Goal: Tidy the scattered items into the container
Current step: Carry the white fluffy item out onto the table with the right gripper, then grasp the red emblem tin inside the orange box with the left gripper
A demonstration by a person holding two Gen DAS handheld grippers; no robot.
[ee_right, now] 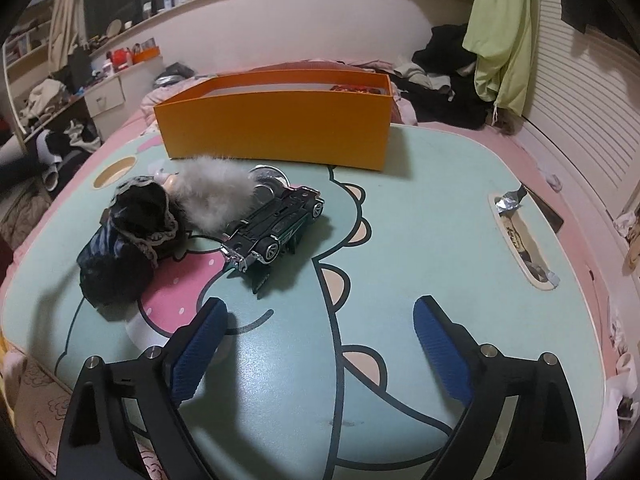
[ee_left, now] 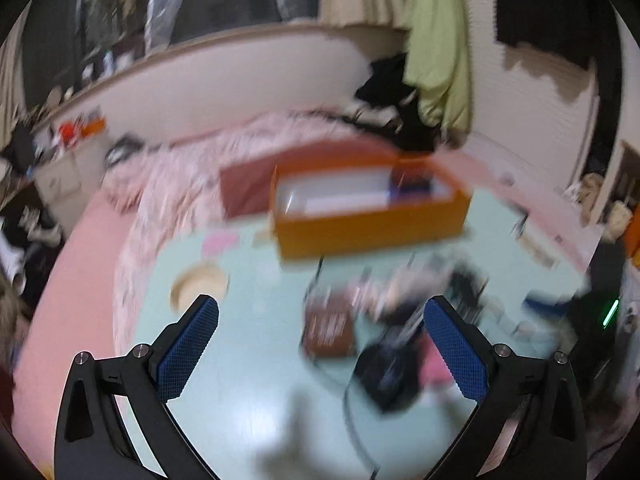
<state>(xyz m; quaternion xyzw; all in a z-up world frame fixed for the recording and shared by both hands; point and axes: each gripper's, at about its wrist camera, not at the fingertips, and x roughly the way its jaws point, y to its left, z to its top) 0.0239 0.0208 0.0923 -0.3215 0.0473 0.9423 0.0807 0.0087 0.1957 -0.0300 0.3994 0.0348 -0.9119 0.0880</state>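
**A:** Where does the container stand?

**B:** The open orange cardboard box (ee_right: 276,128) sits at the far edge of the mint-green lap table with the cartoon print (ee_right: 420,240), its long side facing the cameras. Something red and dark (ee_right: 354,89) shows over the rim at its right end. The left wrist view is badly blurred, yet the same box (ee_left: 370,216) is plain there, white inside with a dark blue patch at the right.

**A:** And the loose things?

**B:** They lie in a cluster left of the table's middle, in front of the box. A dark green toy car (ee_right: 276,226) lies upside down, chrome wheels up. Just behind it, touching, is a fluffy grey-white fur piece (ee_right: 216,194), with something round and shiny (ee_right: 268,178) at its far side. Left of that is a black cloth bundle with lace trim (ee_right: 132,236), nearer the left edge. A round tan recess (ee_right: 114,172) is sunk into the table's far left corner, and a long slot holding foil and wrappers (ee_right: 520,236) runs by the right edge.

**A:** The grippers?

**B:** The right gripper (ee_right: 320,320) has its blue-padded jaws spread wide over bare table near the front edge, nothing between them. The left gripper (ee_left: 320,320) is likewise spread wide and empty; beyond it, in the blur, are a brown rectangular thing (ee_left: 330,328) and a dark heap (ee_left: 390,372).
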